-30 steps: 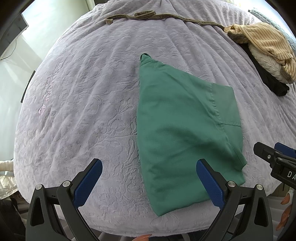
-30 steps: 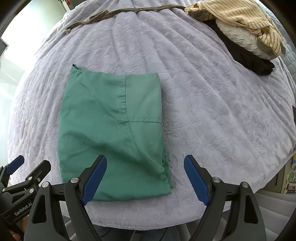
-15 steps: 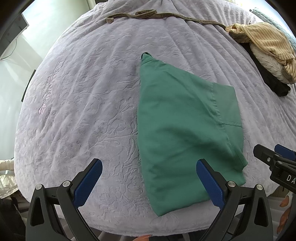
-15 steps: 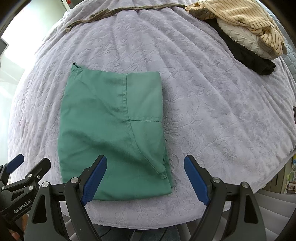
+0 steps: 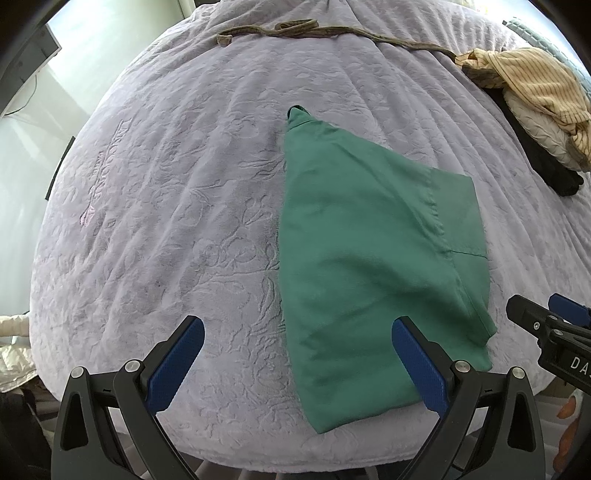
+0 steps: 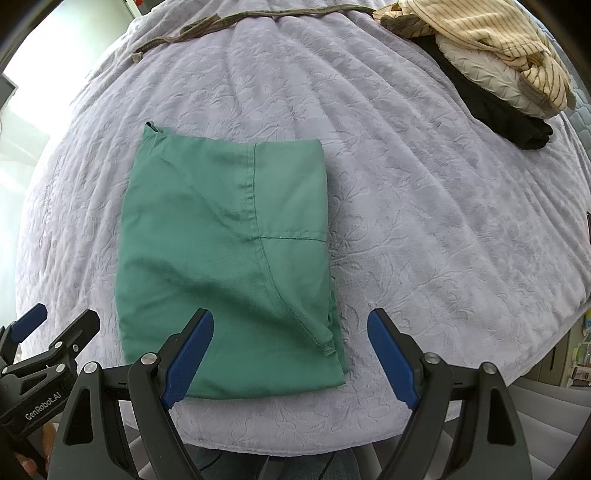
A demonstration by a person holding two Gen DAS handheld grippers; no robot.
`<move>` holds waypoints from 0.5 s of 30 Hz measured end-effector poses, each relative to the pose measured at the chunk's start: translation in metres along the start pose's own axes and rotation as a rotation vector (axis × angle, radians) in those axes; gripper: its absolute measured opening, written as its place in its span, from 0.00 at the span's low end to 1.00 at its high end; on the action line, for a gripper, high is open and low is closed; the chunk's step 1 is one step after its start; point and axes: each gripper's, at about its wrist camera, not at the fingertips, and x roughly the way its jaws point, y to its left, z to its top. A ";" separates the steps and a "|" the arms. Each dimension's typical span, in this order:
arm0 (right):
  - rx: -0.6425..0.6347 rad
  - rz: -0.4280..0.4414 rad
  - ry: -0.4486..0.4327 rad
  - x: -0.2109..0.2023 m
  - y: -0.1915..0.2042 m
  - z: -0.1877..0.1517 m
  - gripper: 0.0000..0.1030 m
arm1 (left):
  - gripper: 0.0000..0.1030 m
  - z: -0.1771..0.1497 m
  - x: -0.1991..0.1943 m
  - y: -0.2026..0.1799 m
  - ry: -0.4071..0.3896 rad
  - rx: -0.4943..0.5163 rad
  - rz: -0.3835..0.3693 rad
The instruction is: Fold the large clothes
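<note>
Both grippers, left (image 5: 297, 363) and right (image 6: 290, 354), hover with jaws apart over the folded green garment (image 6: 225, 258); a one-layer pinch could undo its folds.

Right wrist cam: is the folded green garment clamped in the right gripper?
No. The right gripper is open and hovers above the folded green garment, which lies flat on the lavender bedspread.

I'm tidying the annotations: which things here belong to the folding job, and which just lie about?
Job:
- green garment, folded on the bedspread
- left gripper, open
- right gripper, open

Lying about:
- striped cream garment
- black garment
- brown strap
</note>
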 end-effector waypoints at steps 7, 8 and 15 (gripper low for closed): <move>-0.002 0.009 0.007 0.001 -0.001 0.001 0.85 | 0.99 0.000 0.001 0.000 0.005 -0.001 -0.001; -0.002 0.009 0.007 0.001 -0.001 0.001 0.85 | 0.99 0.000 0.001 -0.001 0.005 0.000 -0.001; -0.001 0.010 0.010 0.001 -0.002 0.000 0.85 | 0.99 -0.002 0.001 -0.003 0.002 0.004 0.011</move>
